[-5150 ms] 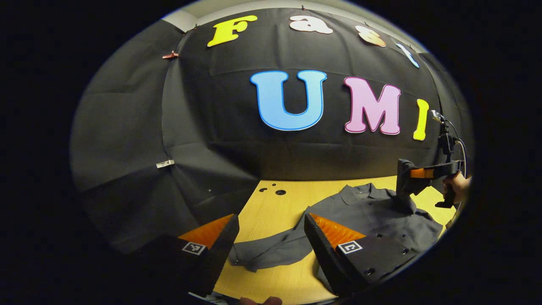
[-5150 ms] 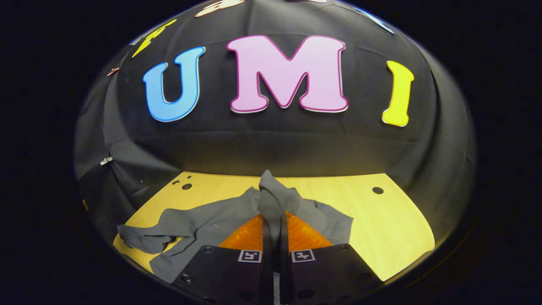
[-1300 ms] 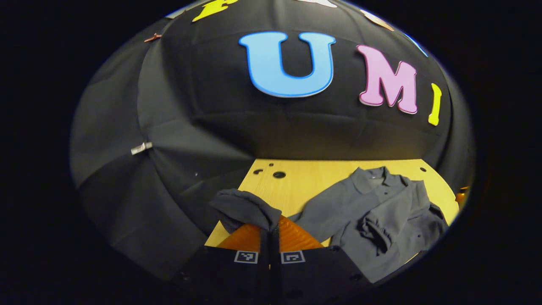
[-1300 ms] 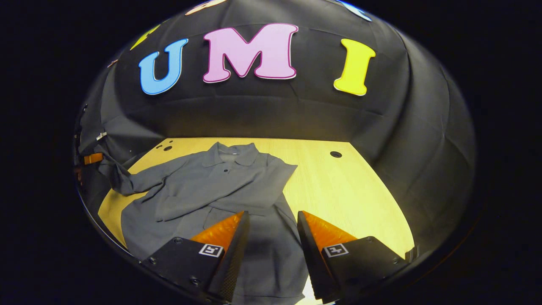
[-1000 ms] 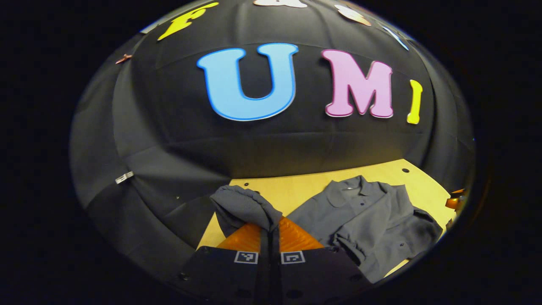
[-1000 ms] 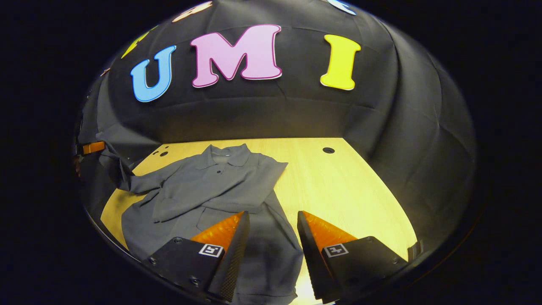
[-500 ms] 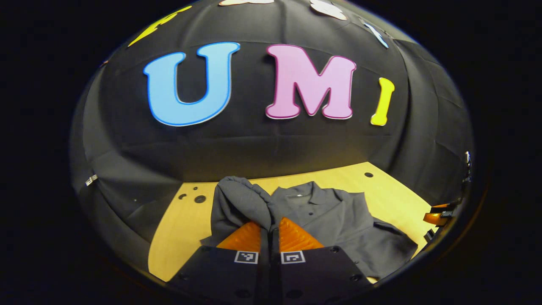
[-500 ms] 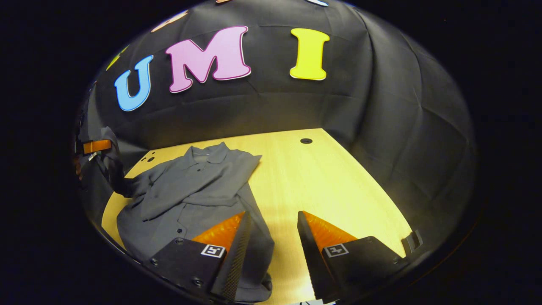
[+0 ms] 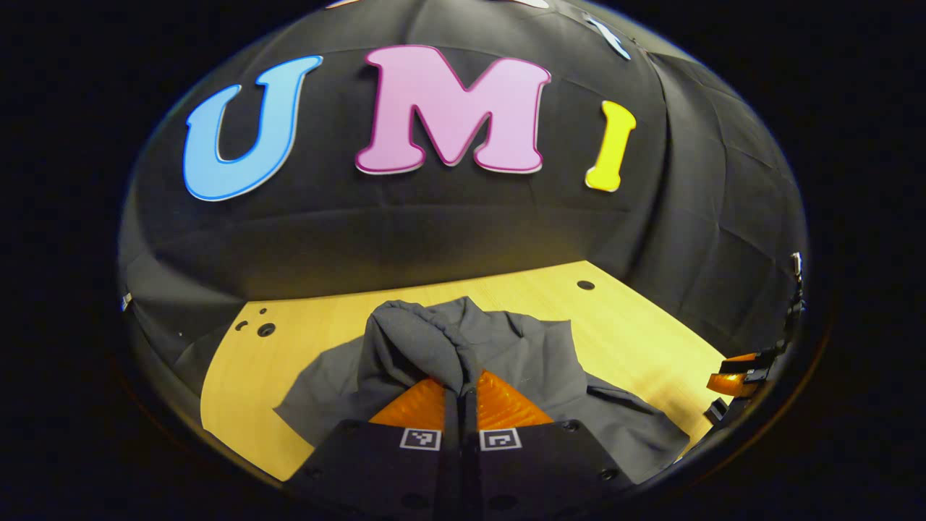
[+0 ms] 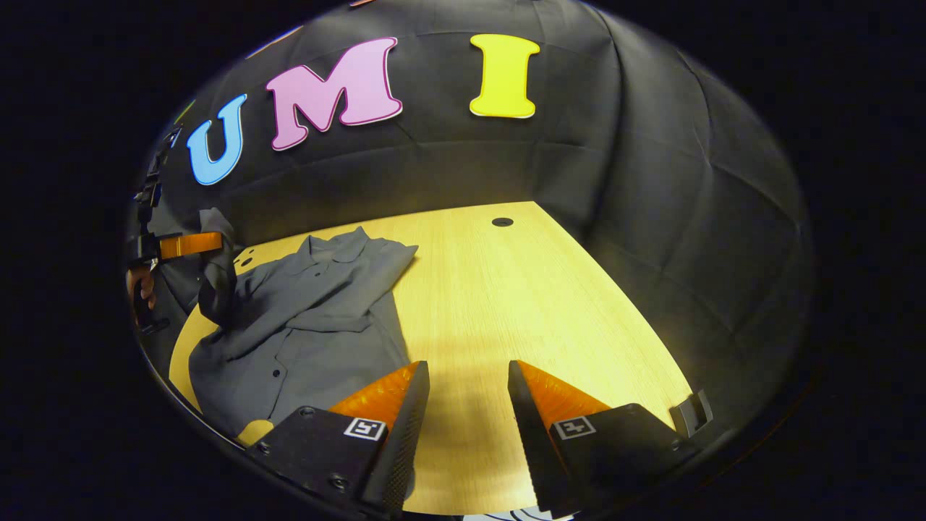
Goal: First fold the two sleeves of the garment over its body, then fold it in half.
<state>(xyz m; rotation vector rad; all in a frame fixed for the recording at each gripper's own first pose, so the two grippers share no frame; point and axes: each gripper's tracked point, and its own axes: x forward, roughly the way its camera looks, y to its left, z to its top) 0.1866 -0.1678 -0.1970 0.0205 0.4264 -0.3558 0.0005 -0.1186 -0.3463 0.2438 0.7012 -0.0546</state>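
No text, number or brand can be read. Each finger of the left gripper [image 9: 463, 385] carries one square black-and-white coded tag [image 9: 422, 438] on its upper face, near the base of the pad. The fingers of the right gripper [image 10: 466, 370] carry tags of the same kind [image 10: 364, 428]. These tags show a block pattern only, with no letters or digits. The garment [image 10: 311, 325] shows plain cloth and buttons, with no legible print.

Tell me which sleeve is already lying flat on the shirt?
The sleeve lying across the shirt's chest, below the collar, is down flat. The other sleeve is bunched up in the air, pinched in the left claw.
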